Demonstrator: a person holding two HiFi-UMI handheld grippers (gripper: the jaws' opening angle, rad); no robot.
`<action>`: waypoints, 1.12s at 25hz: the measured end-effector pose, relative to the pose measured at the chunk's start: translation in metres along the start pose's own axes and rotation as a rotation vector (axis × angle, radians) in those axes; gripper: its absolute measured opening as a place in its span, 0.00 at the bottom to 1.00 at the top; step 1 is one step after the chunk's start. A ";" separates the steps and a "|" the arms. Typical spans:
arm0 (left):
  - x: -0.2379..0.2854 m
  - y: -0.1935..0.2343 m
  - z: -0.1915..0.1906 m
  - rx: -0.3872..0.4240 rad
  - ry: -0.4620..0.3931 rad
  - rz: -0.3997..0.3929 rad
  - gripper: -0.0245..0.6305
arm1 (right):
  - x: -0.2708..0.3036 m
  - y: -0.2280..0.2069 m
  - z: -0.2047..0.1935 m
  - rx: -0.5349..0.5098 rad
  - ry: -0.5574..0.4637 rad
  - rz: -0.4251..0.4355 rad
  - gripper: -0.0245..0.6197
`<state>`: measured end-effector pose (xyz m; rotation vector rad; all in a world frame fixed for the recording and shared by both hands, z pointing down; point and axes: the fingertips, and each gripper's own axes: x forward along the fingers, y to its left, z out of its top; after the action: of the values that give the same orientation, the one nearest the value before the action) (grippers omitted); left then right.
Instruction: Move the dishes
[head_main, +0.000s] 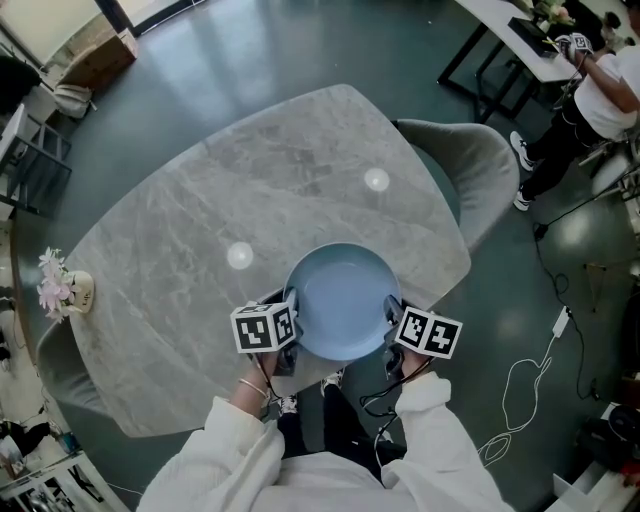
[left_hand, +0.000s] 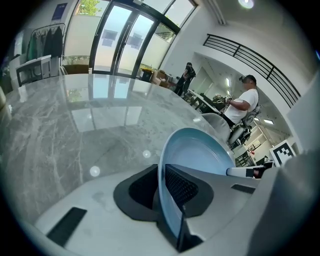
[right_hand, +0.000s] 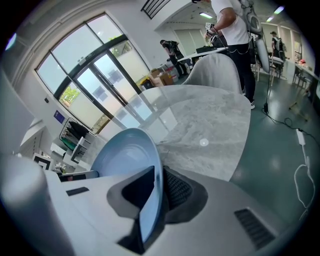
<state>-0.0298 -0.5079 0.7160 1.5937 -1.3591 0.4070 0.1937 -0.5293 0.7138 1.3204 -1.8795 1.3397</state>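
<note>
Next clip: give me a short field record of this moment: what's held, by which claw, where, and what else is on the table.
Held item: blue plate
Left claw: shut on the plate's left rim
Right claw: shut on the plate's right rim
Plate position: over the near edge of the grey table
Also on table: small flower vase at the left edge

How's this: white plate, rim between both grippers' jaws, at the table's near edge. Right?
No: the plate is blue, not white (head view). Rim sits between the jaws of left gripper and right gripper, at the near edge of the table.
</note>
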 end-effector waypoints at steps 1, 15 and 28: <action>0.000 0.000 0.000 0.003 -0.001 0.000 0.08 | 0.000 0.001 0.000 0.002 -0.001 0.005 0.21; -0.020 0.002 0.013 0.030 -0.072 0.016 0.28 | -0.022 0.004 0.020 0.026 -0.104 -0.002 0.35; -0.085 -0.019 0.021 0.071 -0.164 -0.039 0.29 | -0.084 0.029 0.012 0.058 -0.245 0.012 0.35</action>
<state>-0.0469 -0.4788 0.6334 1.7409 -1.4477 0.3095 0.2048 -0.5028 0.6291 1.5666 -2.0235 1.2964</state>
